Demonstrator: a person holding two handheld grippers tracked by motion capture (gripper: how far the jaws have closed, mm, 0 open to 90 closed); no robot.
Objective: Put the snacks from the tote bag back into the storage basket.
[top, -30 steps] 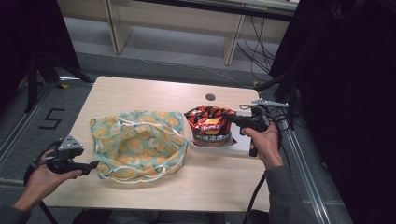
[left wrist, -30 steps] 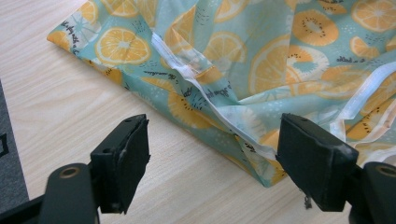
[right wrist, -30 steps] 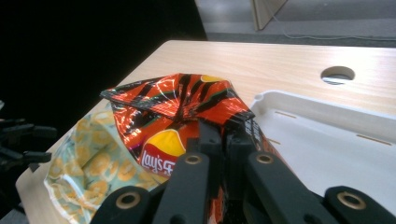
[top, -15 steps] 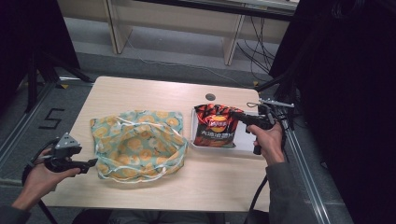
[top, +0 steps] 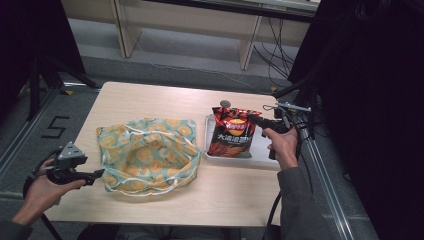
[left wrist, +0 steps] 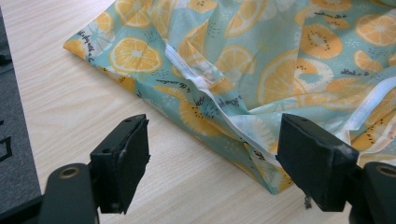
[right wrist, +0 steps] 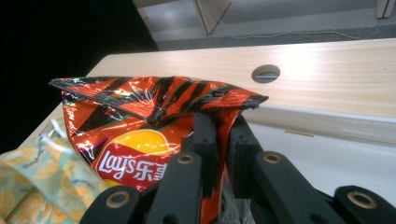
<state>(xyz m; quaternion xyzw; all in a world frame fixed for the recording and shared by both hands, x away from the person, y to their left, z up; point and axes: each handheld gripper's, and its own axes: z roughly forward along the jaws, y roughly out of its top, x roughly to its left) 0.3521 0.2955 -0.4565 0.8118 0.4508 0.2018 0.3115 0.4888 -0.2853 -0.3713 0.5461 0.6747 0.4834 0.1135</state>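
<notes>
Pale wood-grain counter (top: 150, 100), round cable hole near its far edge; grey floor and light shelving legs beyond, dark drapes at both sides. Left gripper (top: 95, 175) rests at the near left corner, jaws wide apart and empty, just short of the citrus-print bag (top: 147, 152) lying slack mid-counter. Farther right, the right gripper (top: 255, 119) has its jaws clamped on the top edge of the red chip packet (top: 231, 134), upright over the white tray (top: 262, 145); they have just eased slightly. Packet base is hidden.
</notes>
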